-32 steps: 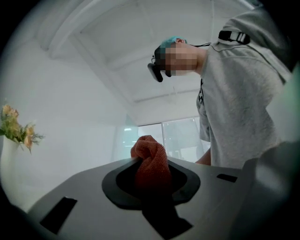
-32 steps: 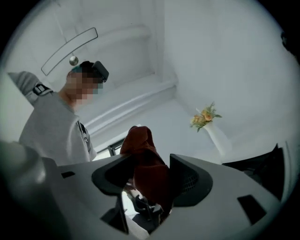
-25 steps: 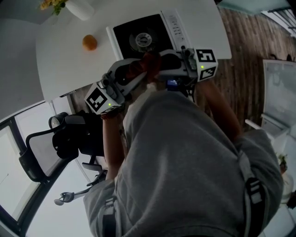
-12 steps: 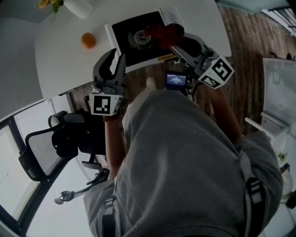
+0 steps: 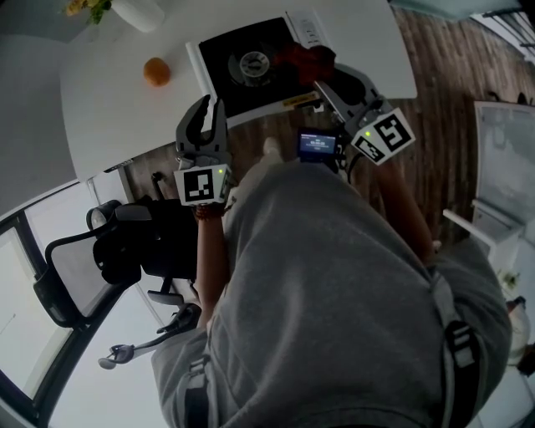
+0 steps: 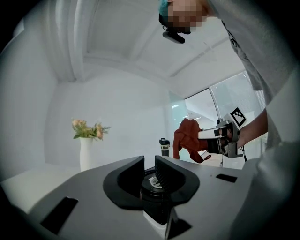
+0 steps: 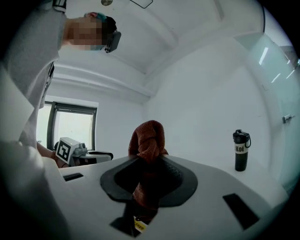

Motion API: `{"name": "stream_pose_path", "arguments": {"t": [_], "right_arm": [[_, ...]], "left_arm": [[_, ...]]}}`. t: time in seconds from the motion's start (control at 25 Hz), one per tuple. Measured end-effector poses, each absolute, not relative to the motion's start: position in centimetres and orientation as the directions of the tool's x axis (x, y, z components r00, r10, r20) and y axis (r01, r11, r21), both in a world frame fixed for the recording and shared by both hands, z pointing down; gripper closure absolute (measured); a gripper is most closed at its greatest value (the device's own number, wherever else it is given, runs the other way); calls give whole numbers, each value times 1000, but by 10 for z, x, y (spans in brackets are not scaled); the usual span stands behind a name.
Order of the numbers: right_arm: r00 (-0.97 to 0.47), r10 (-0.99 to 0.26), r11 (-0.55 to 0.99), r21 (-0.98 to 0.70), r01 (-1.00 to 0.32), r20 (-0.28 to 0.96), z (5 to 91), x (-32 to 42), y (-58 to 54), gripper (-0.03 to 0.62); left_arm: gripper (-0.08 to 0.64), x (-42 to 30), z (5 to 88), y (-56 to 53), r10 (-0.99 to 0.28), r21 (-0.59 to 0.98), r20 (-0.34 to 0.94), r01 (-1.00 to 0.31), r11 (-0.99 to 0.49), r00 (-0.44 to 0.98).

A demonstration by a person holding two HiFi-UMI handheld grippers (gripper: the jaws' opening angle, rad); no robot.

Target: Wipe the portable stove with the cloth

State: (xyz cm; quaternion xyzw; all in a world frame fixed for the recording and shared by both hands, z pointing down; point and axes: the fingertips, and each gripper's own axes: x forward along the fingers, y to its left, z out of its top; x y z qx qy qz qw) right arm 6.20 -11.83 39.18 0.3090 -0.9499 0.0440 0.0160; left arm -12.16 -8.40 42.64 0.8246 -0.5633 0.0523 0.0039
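Observation:
The portable stove (image 5: 224,82), black-topped with a round burner, lies on the white table (image 5: 117,109). My right gripper (image 5: 324,77) is shut on the red cloth (image 5: 303,58), which hangs bunched over the stove's right end. In the right gripper view the cloth (image 7: 147,138) stands up out of the right gripper (image 7: 149,160). My left gripper (image 5: 202,117) sits at the table's near edge, left of the stove. Its jaws have just been closing. A narrow gap remains, with nothing gripped. From the left gripper (image 6: 150,161) I see the cloth (image 6: 187,138) held in the air.
An orange (image 5: 155,72) and a white vase with flowers (image 5: 138,10) stand on the table left of the stove. A dark bottle (image 7: 240,150) stands further off. A black office chair (image 5: 109,251) sits below the table edge by a window.
A second ago both grippers held the cloth together near the chest. The left has let go and swung left; the right has carried the cloth out over the stove.

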Motion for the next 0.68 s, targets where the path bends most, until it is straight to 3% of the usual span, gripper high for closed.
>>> {"name": "stream_pose_path", "arguments": {"t": [0.68], "right_arm": [[-796, -597, 796, -48, -603, 100, 406, 62, -118, 502]], "left_arm": [[468, -129, 441, -76, -929, -38, 121, -934, -356, 350]]}}
